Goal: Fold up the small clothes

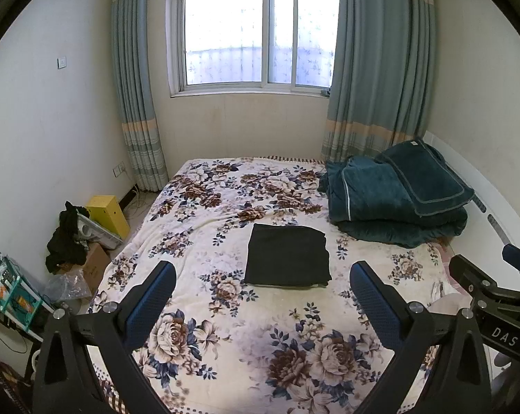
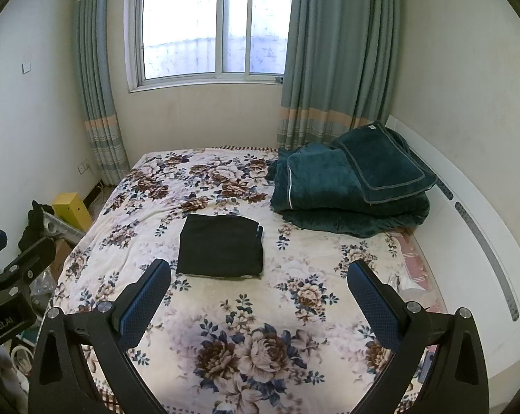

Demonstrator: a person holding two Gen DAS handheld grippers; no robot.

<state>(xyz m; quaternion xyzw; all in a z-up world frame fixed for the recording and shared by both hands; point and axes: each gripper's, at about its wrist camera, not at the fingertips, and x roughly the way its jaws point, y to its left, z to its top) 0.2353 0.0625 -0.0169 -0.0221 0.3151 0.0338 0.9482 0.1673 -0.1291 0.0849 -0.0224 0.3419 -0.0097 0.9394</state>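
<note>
Grippers, left point(image 1: 263, 276) and right point(image 2: 258, 274), hover spread above folded garment point(image 2: 221, 246).

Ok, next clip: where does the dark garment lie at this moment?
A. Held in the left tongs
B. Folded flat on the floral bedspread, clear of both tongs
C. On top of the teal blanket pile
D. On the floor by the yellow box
B: the dark folded garment lies as a neat rectangle on the floral bedspread, while the left tongs and right tongs hang open and apart from it.
</note>
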